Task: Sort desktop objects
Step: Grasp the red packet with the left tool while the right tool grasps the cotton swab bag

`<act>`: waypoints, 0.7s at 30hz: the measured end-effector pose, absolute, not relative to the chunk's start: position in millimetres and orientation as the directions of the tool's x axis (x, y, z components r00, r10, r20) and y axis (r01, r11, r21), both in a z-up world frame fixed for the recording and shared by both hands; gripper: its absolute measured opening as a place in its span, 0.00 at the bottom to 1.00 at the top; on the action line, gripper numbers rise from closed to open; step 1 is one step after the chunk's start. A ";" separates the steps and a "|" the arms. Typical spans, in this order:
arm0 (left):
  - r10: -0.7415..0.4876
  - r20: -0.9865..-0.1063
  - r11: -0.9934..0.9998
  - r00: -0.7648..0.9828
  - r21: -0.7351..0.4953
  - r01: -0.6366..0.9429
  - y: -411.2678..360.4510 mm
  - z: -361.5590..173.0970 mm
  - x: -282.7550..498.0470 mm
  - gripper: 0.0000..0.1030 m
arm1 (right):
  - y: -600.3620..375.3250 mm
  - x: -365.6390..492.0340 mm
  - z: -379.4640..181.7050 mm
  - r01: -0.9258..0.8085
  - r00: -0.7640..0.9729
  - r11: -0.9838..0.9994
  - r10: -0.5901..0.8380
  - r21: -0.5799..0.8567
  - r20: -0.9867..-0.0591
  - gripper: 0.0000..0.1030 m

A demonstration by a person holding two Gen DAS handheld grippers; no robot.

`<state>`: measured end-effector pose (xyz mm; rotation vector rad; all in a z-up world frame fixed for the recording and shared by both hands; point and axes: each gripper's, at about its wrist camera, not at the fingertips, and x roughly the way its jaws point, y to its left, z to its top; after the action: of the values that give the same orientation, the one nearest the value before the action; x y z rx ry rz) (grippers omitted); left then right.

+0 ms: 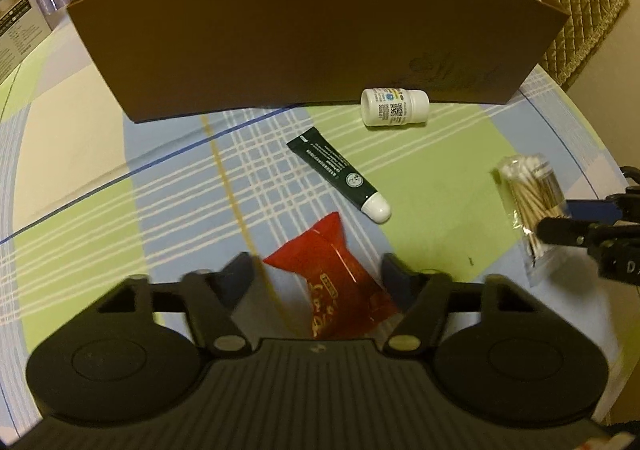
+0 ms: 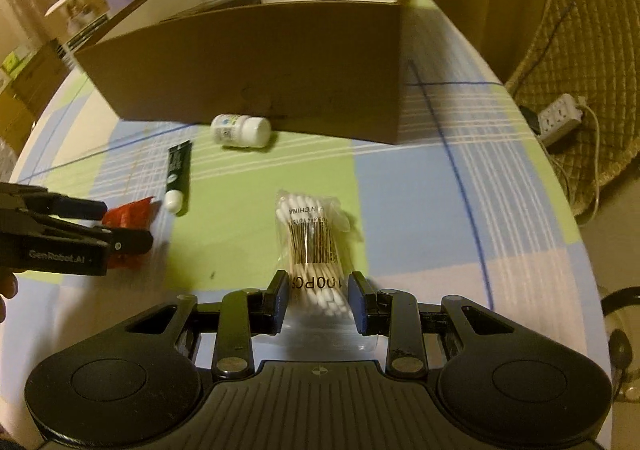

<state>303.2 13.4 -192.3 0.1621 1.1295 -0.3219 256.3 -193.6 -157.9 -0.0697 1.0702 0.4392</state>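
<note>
A red snack packet [image 1: 340, 282] lies on the checked tablecloth between the spread fingers of my left gripper [image 1: 318, 274], which is open and straddles it. My right gripper [image 2: 318, 298] is open with a clear bag of cotton swabs [image 2: 314, 246] lying flat between its fingers, pads close to the bag's sides. A dark green tube with a white cap [image 1: 340, 174] and a white pill bottle [image 1: 394, 107] on its side lie farther ahead. Behind them stands an open brown cardboard box [image 1: 304, 34]. The right wrist view shows the left gripper [image 2: 108, 224] over the red packet [image 2: 128, 212].
The table's round edge [image 2: 560, 186] curves off to the right, with a quilted chair and a power strip [image 2: 560, 118] beyond it. Boxes [image 2: 76, 14] stand at the far left. In the left wrist view, the right gripper [image 1: 576, 218] reaches in at the swab bag [image 1: 528, 202].
</note>
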 end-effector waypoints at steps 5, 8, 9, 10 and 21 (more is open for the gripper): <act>-0.172 -0.902 0.942 0.397 -0.033 0.335 19.7 -192.9 303.1 0.35 | -195.4 257.3 -156.5 -0.385 0.411 0.905 0.345 0.182 -0.844 0.46; -0.158 -0.902 0.950 0.403 -0.027 0.313 28.9 -192.5 303.2 0.27 | -190.7 257.7 -153.8 -0.399 0.426 0.899 0.356 0.181 -0.832 0.56; -0.145 -0.903 0.956 0.405 -0.022 0.293 33.2 -192.7 303.1 0.26 | -188.7 258.4 -154.2 -0.402 0.425 0.898 0.356 0.178 -0.832 0.56; -0.132 -0.903 0.961 0.409 -0.016 0.275 38.0 -192.8 302.7 0.26 | -186.7 259.1 -154.8 -0.405 0.424 0.897 0.354 0.175 -0.833 0.56; -0.057 -0.908 0.989 0.414 0.005 0.148 80.9 -189.2 290.7 0.26 | -168.2 269.1 -165.6 -0.453 0.442 0.887 0.309 0.088 -0.842 0.46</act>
<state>290.7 80.9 -189.2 0.0888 1.1371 -0.1292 269.1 -168.2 -165.6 -0.1590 1.0084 0.4752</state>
